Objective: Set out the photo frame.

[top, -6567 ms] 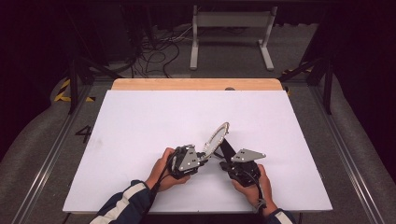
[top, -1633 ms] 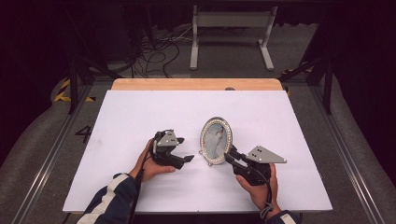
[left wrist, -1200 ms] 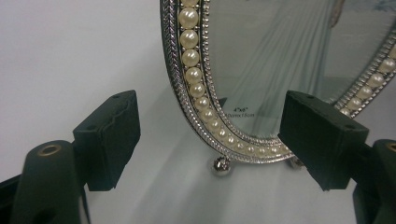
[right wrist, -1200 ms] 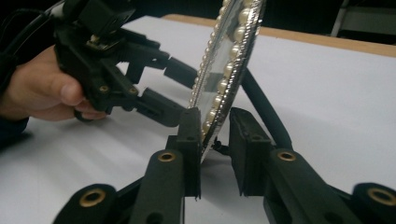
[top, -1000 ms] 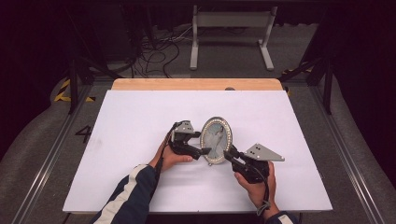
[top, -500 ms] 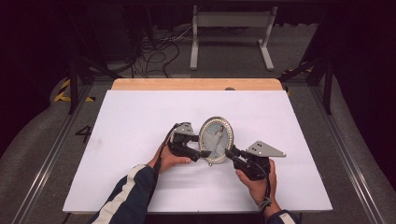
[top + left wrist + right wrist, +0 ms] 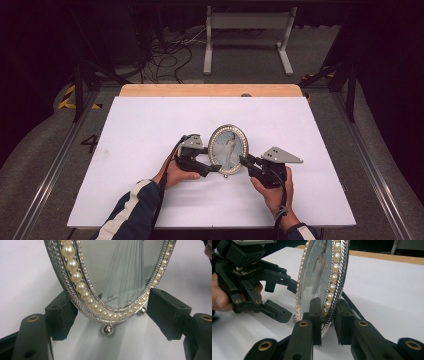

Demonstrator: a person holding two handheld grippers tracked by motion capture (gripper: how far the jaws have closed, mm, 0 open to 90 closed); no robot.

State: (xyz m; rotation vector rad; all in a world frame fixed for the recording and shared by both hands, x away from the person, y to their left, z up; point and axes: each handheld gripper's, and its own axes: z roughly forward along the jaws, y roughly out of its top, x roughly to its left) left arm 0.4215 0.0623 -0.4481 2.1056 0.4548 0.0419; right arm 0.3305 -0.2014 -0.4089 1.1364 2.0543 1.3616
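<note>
- Right now the frame (image 7: pixel 228 149) stood upright on the desk (image 7: pixel 150 120), long axis vertical.
- Right gripper (image 7: pixel 327 322) jaws clamped its lower right rim edge-on.
- Left gripper (image 7: pixel 110 315) jaws, just closing, straddled its lower left rim; contact unclear.

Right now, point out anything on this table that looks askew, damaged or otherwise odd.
Nothing stands out. The oval pearl-rimmed picture frame stands upright on the white table, glass and pearls unbroken. The right claw is clamped on its rim edge-on; the left claw brackets its lower end, its jaws having just been closing, one pad touching the rim.
</note>
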